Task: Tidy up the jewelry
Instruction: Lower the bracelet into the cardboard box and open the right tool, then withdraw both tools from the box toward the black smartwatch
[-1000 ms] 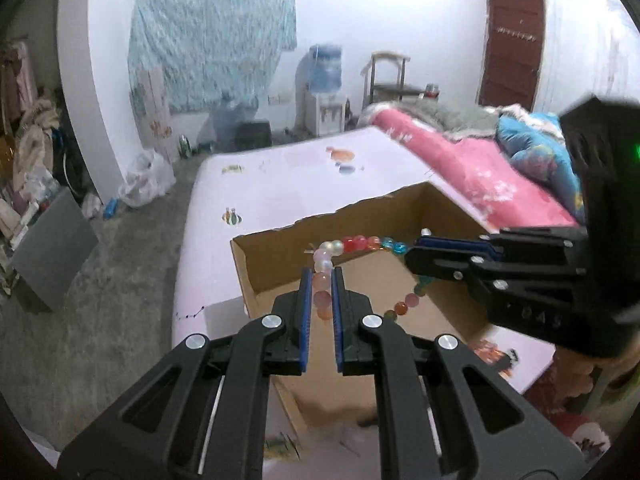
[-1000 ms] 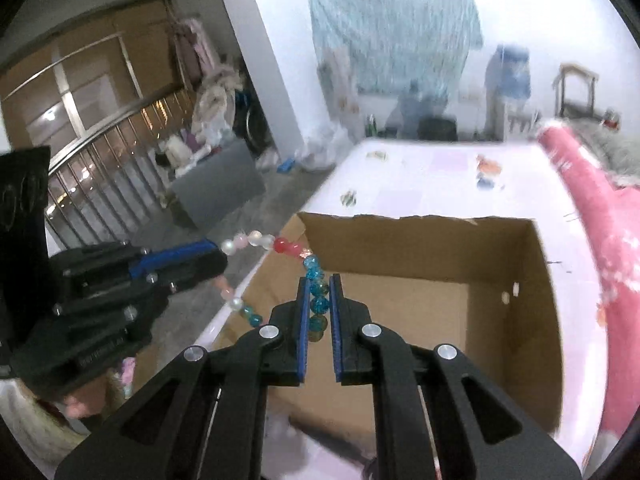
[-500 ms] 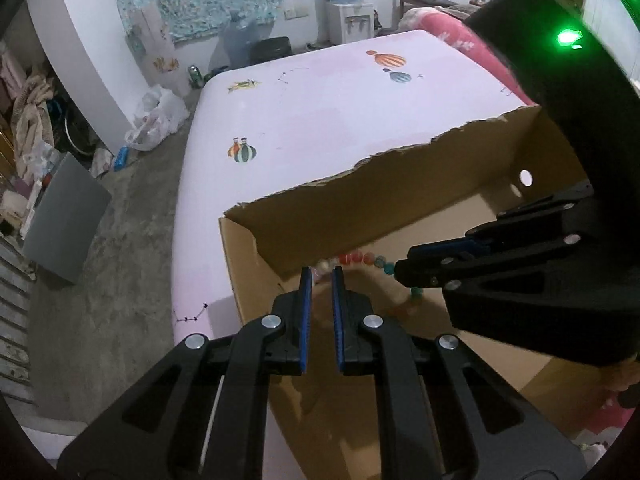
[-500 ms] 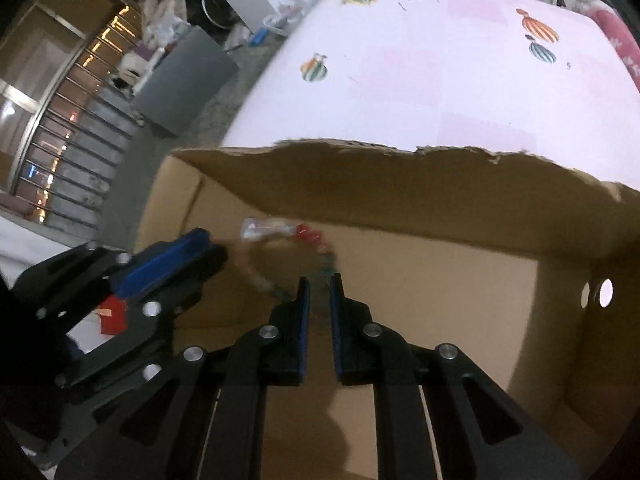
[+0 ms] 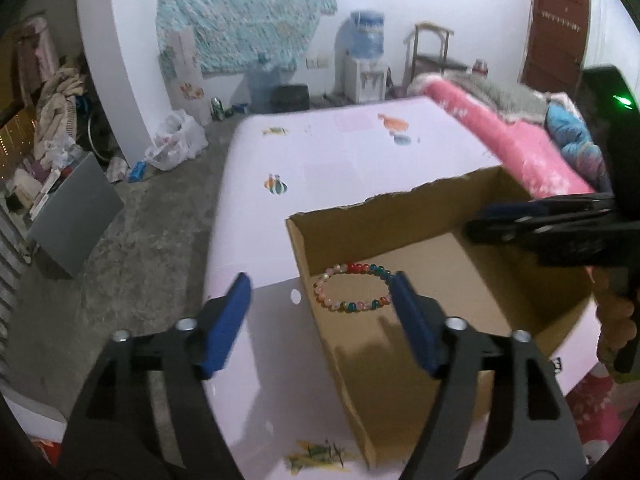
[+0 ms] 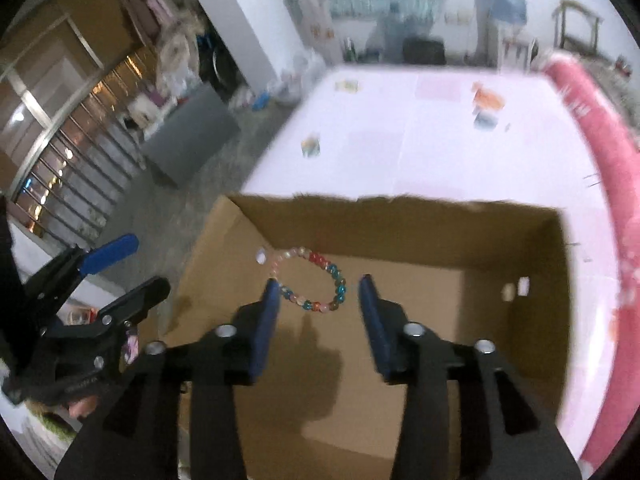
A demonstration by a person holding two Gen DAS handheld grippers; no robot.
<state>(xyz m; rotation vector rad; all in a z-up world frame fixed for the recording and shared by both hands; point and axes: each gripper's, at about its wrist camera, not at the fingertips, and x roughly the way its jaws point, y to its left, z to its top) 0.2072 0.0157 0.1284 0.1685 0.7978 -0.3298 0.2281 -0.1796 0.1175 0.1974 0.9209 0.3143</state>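
Note:
A bracelet of coloured beads [image 5: 354, 288] lies as a loop on the floor of the open cardboard box [image 5: 400, 204], near its left wall. My left gripper [image 5: 320, 296] hovers over the box's left wall with its jaws opening wide, and its blue pads touch nothing. In the right wrist view the bracelet [image 6: 310, 280] lies below and just beyond my right gripper [image 6: 320, 286], whose jaws are also opening and press on nothing. The right gripper [image 5: 478, 226] hangs over the box's right side; the left gripper [image 6: 144, 264] shows beside the box [image 6: 400, 204].
The box sits on a pale pink mattress [image 5: 340, 152] printed with small balloons. A rolled pink blanket [image 5: 508, 140] lies along its right side. Left of the bed is bare concrete floor with a grey board [image 5: 72, 216] and bags; a water dispenser [image 5: 366, 64] stands at the back.
Both grippers were shut on the bracelet, holding it stretched over the box. They dipped into the box, let go and pulled back; the bracelet now lies on the box floor.

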